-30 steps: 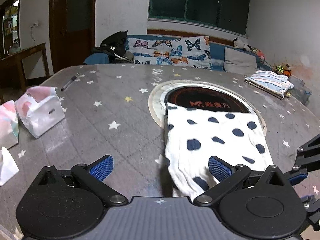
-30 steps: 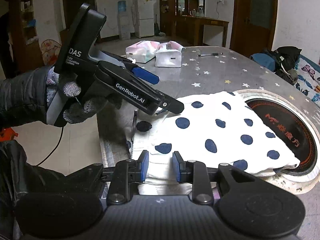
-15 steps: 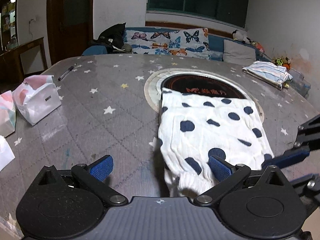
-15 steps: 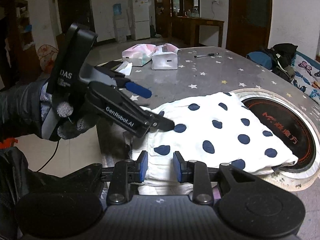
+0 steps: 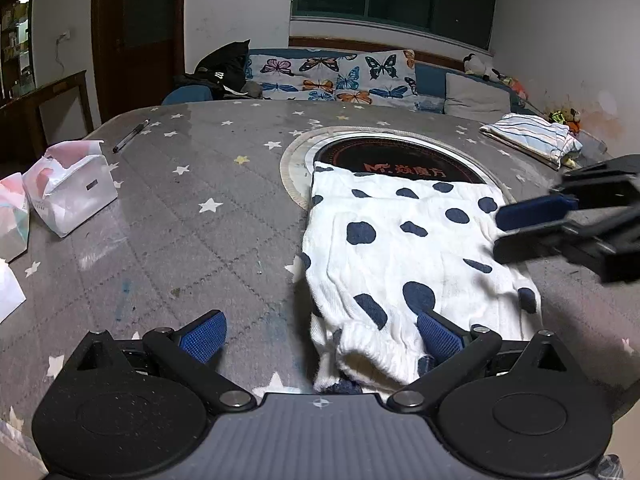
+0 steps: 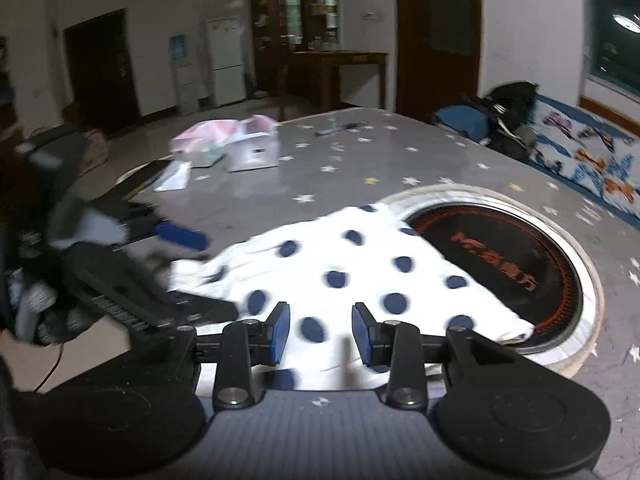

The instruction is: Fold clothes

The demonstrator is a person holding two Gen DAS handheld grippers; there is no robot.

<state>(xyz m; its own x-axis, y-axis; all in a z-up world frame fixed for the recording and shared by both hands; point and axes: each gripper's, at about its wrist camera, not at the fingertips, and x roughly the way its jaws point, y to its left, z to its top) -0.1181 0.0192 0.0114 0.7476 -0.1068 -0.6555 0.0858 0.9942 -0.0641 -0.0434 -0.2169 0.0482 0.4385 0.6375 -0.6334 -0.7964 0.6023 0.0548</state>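
While the polka-dot garment (image 5: 404,240) lay folded on the grey star-patterned table (image 5: 200,216), its far edge overlapped the round black cooktop (image 5: 400,160) set into the tabletop. The left gripper (image 5: 320,334) hung low over the near end of the cloth with its blue pads spread wide, the gathered cuff bunched just beside the right-hand pad and nothing pinched. The right gripper (image 6: 320,334) sat over the garment's other side, its jaws opening, the spotted fabric showing below the gap but not pressed by either pad. A striped folded cloth (image 5: 532,140) rested well apart at the far corner, and white tissue packs (image 5: 68,188) and a pen (image 5: 130,141) lay off to the left.
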